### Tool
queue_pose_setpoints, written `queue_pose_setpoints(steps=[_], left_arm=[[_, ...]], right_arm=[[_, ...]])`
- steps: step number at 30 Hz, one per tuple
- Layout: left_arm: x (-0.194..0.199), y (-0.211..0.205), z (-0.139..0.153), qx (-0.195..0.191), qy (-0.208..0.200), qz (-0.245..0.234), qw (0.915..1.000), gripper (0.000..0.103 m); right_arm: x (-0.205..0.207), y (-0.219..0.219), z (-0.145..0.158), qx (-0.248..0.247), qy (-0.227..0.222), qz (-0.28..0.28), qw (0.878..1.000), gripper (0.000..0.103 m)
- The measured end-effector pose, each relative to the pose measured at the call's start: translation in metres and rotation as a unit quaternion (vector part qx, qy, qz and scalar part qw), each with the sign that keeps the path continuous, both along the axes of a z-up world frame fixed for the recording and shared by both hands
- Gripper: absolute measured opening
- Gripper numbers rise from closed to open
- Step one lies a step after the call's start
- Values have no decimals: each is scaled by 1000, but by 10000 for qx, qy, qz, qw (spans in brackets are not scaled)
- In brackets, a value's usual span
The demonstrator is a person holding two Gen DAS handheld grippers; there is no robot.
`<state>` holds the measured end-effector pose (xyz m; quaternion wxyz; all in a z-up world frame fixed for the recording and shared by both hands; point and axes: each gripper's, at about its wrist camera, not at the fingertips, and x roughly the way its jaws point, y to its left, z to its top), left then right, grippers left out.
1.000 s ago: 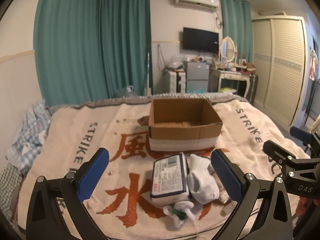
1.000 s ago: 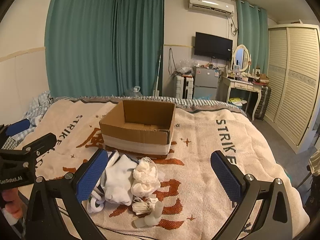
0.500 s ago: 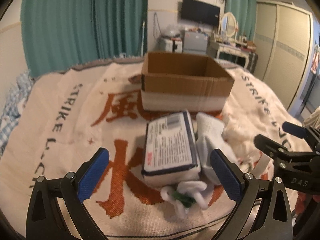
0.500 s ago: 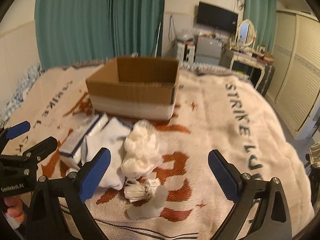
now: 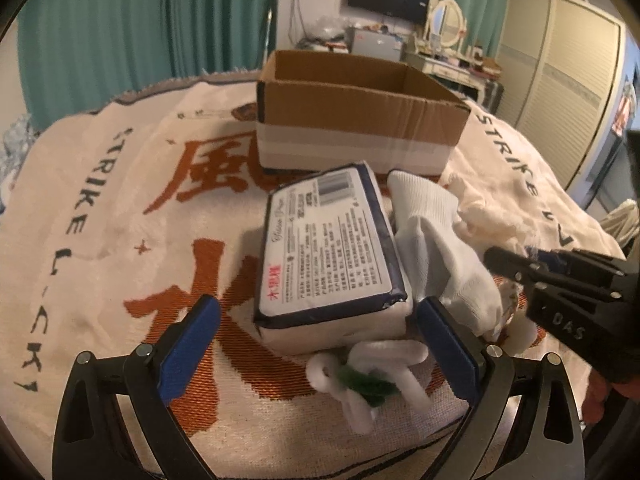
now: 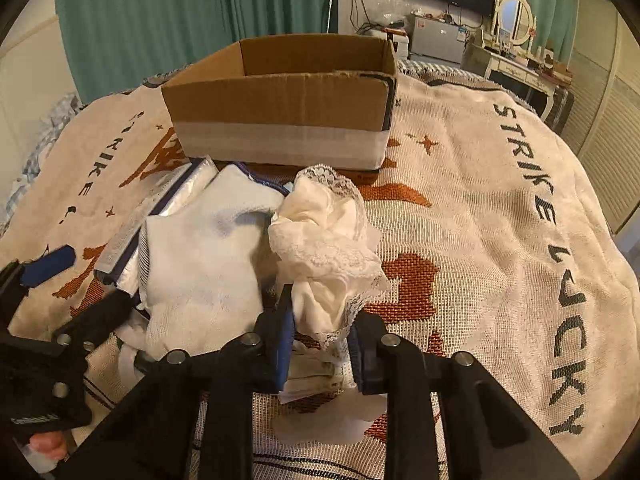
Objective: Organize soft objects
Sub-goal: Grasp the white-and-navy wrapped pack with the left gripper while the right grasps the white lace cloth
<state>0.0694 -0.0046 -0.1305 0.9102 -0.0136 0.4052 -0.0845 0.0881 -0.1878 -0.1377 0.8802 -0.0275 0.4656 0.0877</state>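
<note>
Right tool [image 6: 322, 334]: just closed onto lace cloth [image 6: 326, 240] | left tool [image 5: 320, 344]: spread wide astride tissue pack [image 5: 328, 252] | bed [image 6: 500, 220] centre

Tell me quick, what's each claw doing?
Left gripper: open, holding nothing.
Right gripper: jaws have just been closing, shut on the crumpled white lace cloth.

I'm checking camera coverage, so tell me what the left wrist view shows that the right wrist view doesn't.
Only the left wrist view shows the printed label on the tissue pack, the white and green hair ties, and the left tongs open around that pack. Only the right wrist view shows the right tongs, which have just been closing, pinching the lace cloth. Both show the cardboard box, the white sock and the blanket.
</note>
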Motion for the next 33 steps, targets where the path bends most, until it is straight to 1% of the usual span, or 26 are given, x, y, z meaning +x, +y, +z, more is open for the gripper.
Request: queue_pose_setpoints(steps=[3, 4, 7, 8, 9, 10, 15, 19, 21, 23, 28, 33], left_arm=[[6, 5, -3, -137, 89, 49, 9999, 99], [7, 6, -4, -180, 95, 38, 9998, 95], [12, 8, -9, -185, 118, 15, 9998, 93], [15, 8, -11, -193, 148, 1, 9997, 91], [18, 8, -14, -250, 203, -40, 9995, 86], [20, 8, -16, -293, 232, -52, 9993, 86], [19, 8, -14, -343, 159, -184, 9991, 76], [11, 11, -8, -293, 60, -136, 9995, 71], [6, 15, -1, -315, -10, -97, 9995, 70], [2, 17, 5, -307, -83, -89, 9995, 69], [-15, 24, 33, -189, -421, -62, 9989, 69], [-25, 26, 63, -86, -762, -40, 9971, 69]], right_arm=[[0, 0, 2, -7, -26, -22, 10000, 20], [0, 0, 2, 4, -22, -22, 10000, 20], [0, 0, 2, 2, -3, -17, 10000, 20], [0, 0, 3, 6, -5, -9, 10000, 20], [-1, 0, 3, 10, -5, -2, 10000, 20], [-1, 0, 3, 12, -9, 4, 10000, 20], [0, 1, 4, 31, -21, 15, 10000, 20], [-2, 0, 8, 50, -60, 6, 10000, 18], [-4, 0, 12, 34, -86, 22, 10000, 12], [-8, 0, 18, 31, -173, 39, 9998, 10], [-20, -2, 38, 162, -390, 83, 9991, 9], [-32, 0, 72, 251, -745, 160, 9968, 9]])
